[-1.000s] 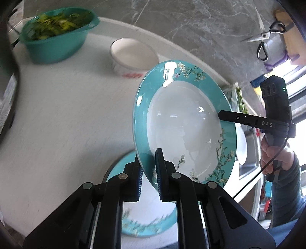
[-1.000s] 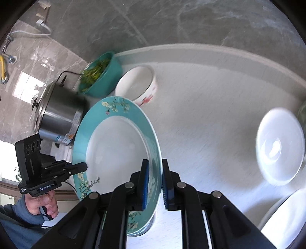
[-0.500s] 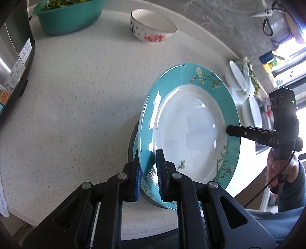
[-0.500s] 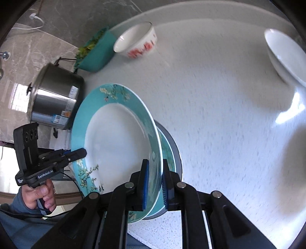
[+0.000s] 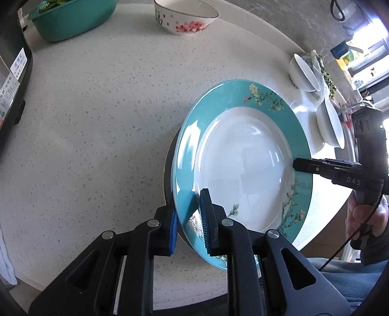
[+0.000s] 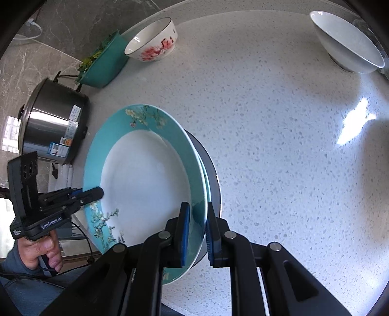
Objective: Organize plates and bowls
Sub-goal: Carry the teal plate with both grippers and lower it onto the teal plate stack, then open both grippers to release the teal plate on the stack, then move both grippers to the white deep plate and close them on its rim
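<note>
A teal-rimmed white plate with blossom print (image 5: 243,170) (image 6: 145,184) lies on top of a second teal plate (image 6: 206,179), whose edge shows just beneath it, on the speckled counter. My left gripper (image 5: 188,218) straddles the plate's rim, and its jaws have parted so a gap shows beside the rim. My right gripper (image 6: 197,233) straddles the opposite rim, its jaws likewise parted. Each gripper shows in the other's view, the right gripper (image 5: 295,165) and the left gripper (image 6: 101,193).
A floral bowl (image 5: 186,17) (image 6: 153,41) and a teal basin of greens (image 5: 73,19) (image 6: 102,63) stand at the back. A steel cooker (image 6: 51,124) is at left. White bowls (image 5: 304,70) (image 6: 347,41) stand at right. The counter's front edge is near.
The plate, held tilted in the air by both grippers, came down onto the other teal plate. Both grippers' jaws have widened on its rim.
</note>
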`<move>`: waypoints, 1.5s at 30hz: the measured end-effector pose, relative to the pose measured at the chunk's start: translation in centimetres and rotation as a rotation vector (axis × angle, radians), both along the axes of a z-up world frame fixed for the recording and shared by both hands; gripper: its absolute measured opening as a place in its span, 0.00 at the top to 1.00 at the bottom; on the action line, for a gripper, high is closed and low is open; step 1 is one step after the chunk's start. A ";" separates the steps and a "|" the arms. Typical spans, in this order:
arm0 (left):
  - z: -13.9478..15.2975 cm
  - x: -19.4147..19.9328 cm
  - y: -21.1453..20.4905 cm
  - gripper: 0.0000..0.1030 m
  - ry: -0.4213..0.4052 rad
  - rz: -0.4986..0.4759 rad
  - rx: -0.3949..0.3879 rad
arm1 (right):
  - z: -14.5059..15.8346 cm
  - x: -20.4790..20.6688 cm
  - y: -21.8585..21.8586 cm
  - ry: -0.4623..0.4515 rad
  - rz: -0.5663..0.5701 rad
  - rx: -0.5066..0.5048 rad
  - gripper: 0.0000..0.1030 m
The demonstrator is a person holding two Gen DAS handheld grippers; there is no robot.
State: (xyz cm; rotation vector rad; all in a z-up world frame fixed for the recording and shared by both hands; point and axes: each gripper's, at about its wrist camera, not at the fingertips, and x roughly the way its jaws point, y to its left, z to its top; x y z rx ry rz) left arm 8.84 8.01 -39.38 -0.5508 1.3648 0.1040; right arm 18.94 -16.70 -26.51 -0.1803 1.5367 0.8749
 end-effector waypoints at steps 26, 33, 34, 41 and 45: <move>0.2 1.5 -1.9 0.79 0.003 -0.133 0.193 | 0.0 -2.5 3.1 -0.234 0.054 -0.179 0.75; 1.0 1.0 -0.7 0.55 -0.061 -0.109 0.186 | 0.0 -2.9 3.3 -0.232 0.020 -0.165 0.59; 1.4 0.9 -0.4 0.41 -0.077 -0.101 0.187 | 0.0 -2.9 3.2 -0.230 0.009 -0.166 0.53; 4.8 1.6 0.8 0.03 -0.204 -0.058 0.094 | 1.0 -2.9 0.9 -0.198 -0.110 -0.088 0.32; 8.0 3.2 -0.8 0.00 -0.276 -0.082 0.080 | 3.0 -2.5 -2.4 -0.180 -0.171 0.016 0.17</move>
